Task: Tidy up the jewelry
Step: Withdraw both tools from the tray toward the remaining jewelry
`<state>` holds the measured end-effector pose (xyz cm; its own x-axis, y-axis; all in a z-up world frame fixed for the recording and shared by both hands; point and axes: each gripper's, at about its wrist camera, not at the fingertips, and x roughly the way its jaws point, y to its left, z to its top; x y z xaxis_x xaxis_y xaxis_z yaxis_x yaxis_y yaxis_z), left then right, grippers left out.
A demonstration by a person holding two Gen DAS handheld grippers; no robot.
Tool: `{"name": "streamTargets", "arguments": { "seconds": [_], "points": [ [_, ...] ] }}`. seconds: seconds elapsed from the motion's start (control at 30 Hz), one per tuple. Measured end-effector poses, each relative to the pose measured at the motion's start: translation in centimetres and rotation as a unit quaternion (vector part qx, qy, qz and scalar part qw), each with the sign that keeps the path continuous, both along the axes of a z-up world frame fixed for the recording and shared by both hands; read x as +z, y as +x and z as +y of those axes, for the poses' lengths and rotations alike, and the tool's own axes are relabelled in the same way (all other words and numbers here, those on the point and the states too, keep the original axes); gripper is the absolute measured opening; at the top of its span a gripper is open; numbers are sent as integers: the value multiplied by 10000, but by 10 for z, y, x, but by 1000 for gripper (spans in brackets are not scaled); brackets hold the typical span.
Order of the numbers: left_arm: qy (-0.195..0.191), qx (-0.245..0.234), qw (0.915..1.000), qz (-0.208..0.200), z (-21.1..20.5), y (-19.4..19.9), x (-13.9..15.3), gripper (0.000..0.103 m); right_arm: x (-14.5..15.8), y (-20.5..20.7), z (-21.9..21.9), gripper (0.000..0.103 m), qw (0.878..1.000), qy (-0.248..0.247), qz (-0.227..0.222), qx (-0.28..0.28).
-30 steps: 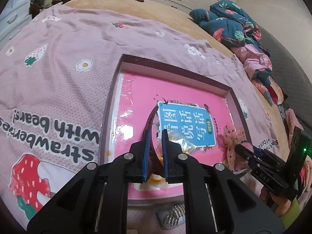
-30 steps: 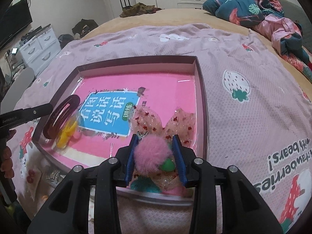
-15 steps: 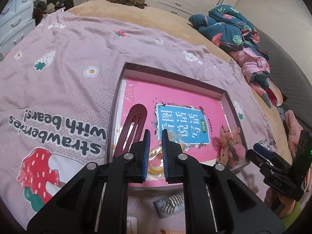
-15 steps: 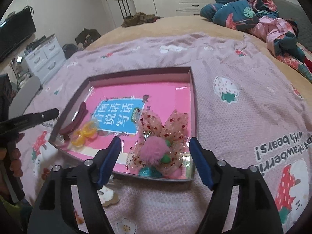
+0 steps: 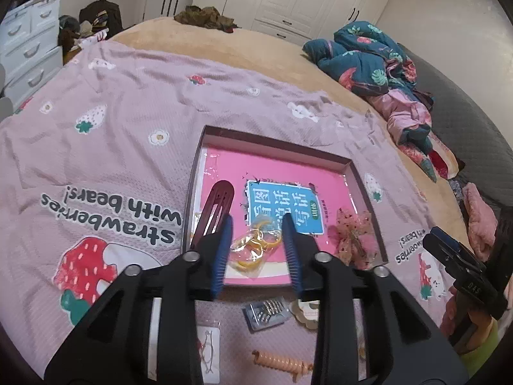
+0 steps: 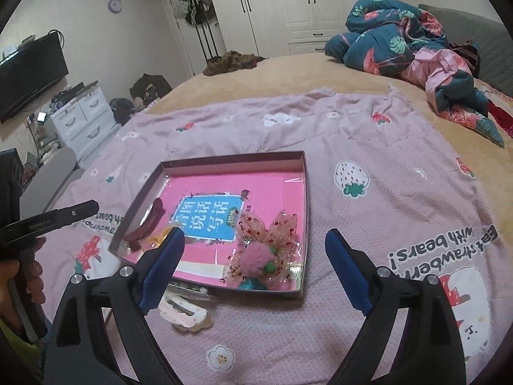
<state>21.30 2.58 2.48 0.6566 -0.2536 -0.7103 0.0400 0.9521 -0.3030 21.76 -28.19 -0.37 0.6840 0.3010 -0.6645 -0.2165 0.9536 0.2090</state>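
Note:
A shallow box (image 5: 279,142) (image 6: 306,192) with a pink lining lies on the bedspread. Inside are a dark red hair clip (image 5: 214,208) (image 6: 149,221), a clear bag of yellow bands (image 5: 255,247) (image 6: 158,237), and a sequined bow with a pink pompom (image 5: 352,235) (image 6: 259,253). My left gripper (image 5: 256,227) is open and empty above the box's near edge. My right gripper (image 6: 255,243) is wide open and empty, pulled back above the box's near edge.
Loose items lie on the bedspread in front of the box: a silver clip packet (image 5: 266,312), an orange spiral hair tie (image 5: 282,364), a small clear bag (image 5: 208,349), and a pale flower-shaped card (image 6: 186,314). Crumpled bedding (image 6: 410,48) sits far right.
My left gripper has let go of the dark red clip in the box and opened. My right gripper has released the bow, opened wide and drawn back and up.

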Motion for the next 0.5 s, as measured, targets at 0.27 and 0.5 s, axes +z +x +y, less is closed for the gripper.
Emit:
{"name": "streamTargets", "arguments": {
  "seconds": [0.27, 0.5],
  "points": [
    [99, 16, 9994, -318, -3, -25, 24, 60, 19, -19, -2, 94, 9998, -4, -213, 6],
    [108, 117, 9983, -561, 1, -46, 41, 82, 33, -36, -1, 96, 9992, 15, -384, 53]
  ]
}}
